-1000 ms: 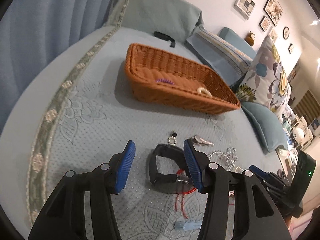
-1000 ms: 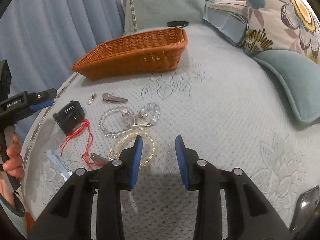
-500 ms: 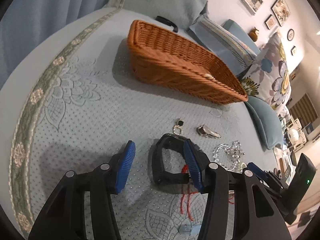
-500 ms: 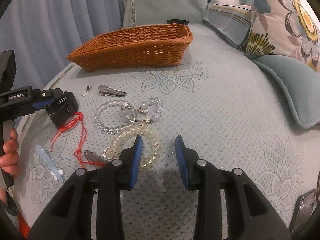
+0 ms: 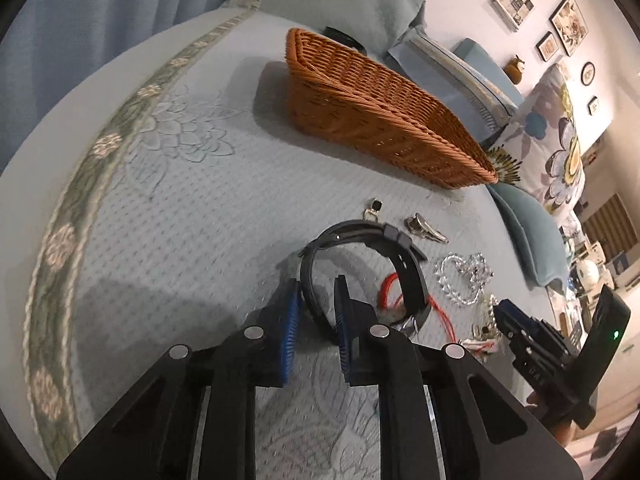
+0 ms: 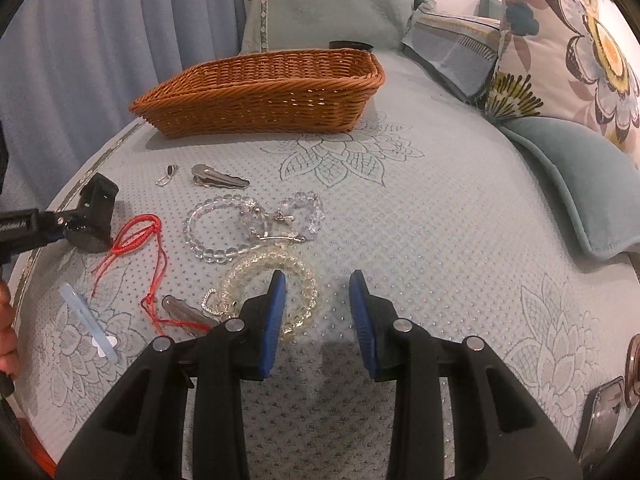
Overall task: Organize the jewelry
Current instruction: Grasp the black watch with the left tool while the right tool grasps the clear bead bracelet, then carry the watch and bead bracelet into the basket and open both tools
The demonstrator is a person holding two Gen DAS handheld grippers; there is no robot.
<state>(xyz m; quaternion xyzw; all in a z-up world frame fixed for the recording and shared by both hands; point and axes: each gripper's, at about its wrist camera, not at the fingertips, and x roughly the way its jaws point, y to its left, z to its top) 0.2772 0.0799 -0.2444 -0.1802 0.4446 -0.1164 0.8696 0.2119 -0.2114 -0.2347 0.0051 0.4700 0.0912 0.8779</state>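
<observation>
A black watch (image 5: 360, 229) stands on its looped strap on the bedspread. My left gripper (image 5: 318, 288) straddles the near side of the strap. Its jaws are closing: the left pad touches the strap and a thin gap shows at the right pad. From the right wrist view the watch (image 6: 98, 208) sits at the left gripper's tip. My right gripper (image 6: 318, 280) is open and holds nothing, its left finger over a yellowish bead bracelet (image 6: 298, 264). Close by lie a clear bead bracelet (image 6: 208, 240), a red cord (image 6: 136, 232), a hair clip (image 6: 220, 178) and a small charm (image 6: 166, 176).
A wicker basket (image 6: 260, 96) stands beyond the jewelry, with a black object (image 6: 350, 44) behind it. Pillows (image 6: 576, 168) line the right side and a curtain (image 6: 80, 40) the left. A pale plastic stick (image 6: 86, 316) and a second clip (image 6: 180, 308) lie near the front left.
My left gripper has sunk and moved forward onto the watch, and its jaws have narrowed around the strap. The right gripper has kept its place and its opening.
</observation>
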